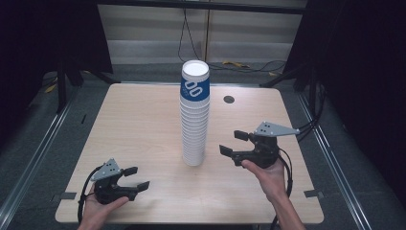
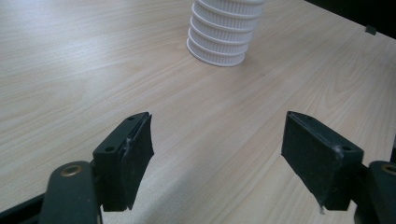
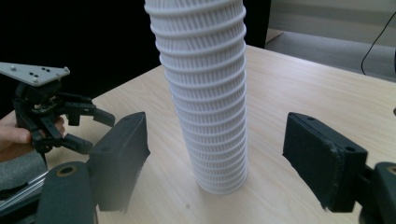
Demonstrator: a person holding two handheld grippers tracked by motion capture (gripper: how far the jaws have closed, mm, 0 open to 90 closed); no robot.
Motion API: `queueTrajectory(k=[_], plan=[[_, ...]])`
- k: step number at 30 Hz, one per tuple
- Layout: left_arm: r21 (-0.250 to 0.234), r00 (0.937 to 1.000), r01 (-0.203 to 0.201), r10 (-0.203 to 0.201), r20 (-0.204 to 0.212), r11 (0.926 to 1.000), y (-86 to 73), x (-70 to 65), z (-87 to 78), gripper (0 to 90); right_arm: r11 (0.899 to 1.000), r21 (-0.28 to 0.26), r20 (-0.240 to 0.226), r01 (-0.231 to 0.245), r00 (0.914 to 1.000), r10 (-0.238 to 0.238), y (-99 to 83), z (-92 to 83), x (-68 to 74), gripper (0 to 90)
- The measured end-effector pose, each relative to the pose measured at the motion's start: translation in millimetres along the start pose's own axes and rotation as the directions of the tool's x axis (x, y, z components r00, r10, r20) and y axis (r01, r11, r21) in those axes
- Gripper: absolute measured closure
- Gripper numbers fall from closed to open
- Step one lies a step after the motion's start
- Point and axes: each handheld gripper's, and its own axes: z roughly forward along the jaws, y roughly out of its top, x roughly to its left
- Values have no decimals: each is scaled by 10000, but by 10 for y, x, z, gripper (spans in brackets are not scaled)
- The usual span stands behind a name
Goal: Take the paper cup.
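Note:
A tall stack of white paper cups (image 1: 195, 120) stands upright at the middle of the wooden table (image 1: 134, 124); its top cup carries a blue band. The stack's ribbed rims rise between the jaws in the right gripper view (image 3: 205, 102), and its base (image 2: 219, 37) lies farther off in the left gripper view. My left gripper (image 1: 136, 178) rests near the front left corner, open and empty, aimed toward the stack. My right gripper (image 1: 233, 143) sits just right of the stack's base, open, with nothing held. The left gripper (image 3: 91, 128) is also seen beyond the stack in the right gripper view.
A small dark round hole (image 1: 229, 99) sits in the table behind and right of the stack. Black curtains flank both sides, and cables (image 1: 249, 64) lie on the floor beyond the far edge. Bare tabletop surrounds the stack.

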Motion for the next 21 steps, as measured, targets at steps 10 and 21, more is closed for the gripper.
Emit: queueTrajectory(k=[10,21], plan=[[55,10000,-35,35,-52,10000,2,10,6,240,9987,-365,-357,344,9987,-357,356,-9,37,235],[42,9999,-61,61,-92,10000,1,12,3,238,9961,-418,-610,779,9949,-804,747,22,103,223]])
